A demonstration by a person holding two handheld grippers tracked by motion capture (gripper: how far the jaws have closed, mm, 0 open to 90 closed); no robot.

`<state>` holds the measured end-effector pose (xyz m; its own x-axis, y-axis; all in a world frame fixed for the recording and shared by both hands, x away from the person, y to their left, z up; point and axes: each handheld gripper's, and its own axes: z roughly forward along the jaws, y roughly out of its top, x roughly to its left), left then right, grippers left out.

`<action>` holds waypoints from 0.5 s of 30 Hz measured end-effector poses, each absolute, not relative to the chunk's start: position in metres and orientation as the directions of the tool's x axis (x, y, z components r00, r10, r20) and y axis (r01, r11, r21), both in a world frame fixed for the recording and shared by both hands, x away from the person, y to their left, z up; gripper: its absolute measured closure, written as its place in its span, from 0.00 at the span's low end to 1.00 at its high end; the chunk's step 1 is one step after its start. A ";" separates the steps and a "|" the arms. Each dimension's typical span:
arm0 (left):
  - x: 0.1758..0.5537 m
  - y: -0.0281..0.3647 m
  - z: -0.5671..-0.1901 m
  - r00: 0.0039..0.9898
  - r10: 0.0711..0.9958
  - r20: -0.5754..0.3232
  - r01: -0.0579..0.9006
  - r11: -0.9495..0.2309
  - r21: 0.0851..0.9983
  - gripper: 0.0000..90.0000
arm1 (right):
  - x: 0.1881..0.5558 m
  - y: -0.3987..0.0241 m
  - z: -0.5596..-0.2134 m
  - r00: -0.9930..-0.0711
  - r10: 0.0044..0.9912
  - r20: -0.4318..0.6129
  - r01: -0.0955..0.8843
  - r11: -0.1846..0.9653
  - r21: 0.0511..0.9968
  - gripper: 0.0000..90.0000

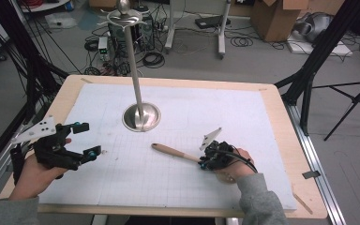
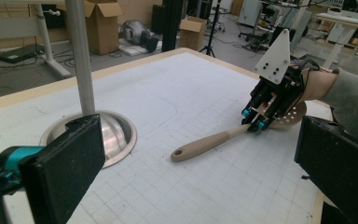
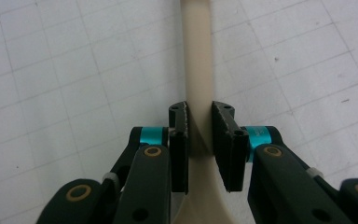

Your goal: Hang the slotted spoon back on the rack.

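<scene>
The right gripper (image 3: 200,135) has its jaws pinching the spoon (image 1: 173,152) across the handle's neck, long axis pointing toward the stand (image 1: 141,117). The grip looks firm, probably. The left gripper (image 1: 85,139), jaws spread, sits farther from the stand.

This is a lab or workshop, not a home. The tabletop (image 1: 281,140) carries a white gridded mat (image 1: 178,183) for measuring positions. Around it the grey floor is strewn with coiled cables (image 1: 153,59), cardboard boxes (image 1: 275,18) sit against the far side, and black tripod legs (image 1: 351,105) and frame posts (image 1: 326,44) ring the work area. More desks and stands show farther off.
</scene>
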<state>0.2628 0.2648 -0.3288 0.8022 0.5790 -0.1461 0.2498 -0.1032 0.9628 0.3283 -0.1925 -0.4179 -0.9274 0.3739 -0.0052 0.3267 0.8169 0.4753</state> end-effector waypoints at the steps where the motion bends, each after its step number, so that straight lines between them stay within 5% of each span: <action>1: 0.263 0.265 -0.328 0.803 0.577 -0.150 0.251 -0.099 0.963 0.02 | 0.328 -0.192 -0.418 -0.929 0.370 -0.014 0.320 0.821 0.474 0.86; 15: 0.262 0.267 -0.326 0.806 0.569 -0.163 0.254 -0.085 0.963 0.02 | 0.327 -0.193 -0.417 -0.928 0.372 -0.011 0.322 0.819 0.474 0.87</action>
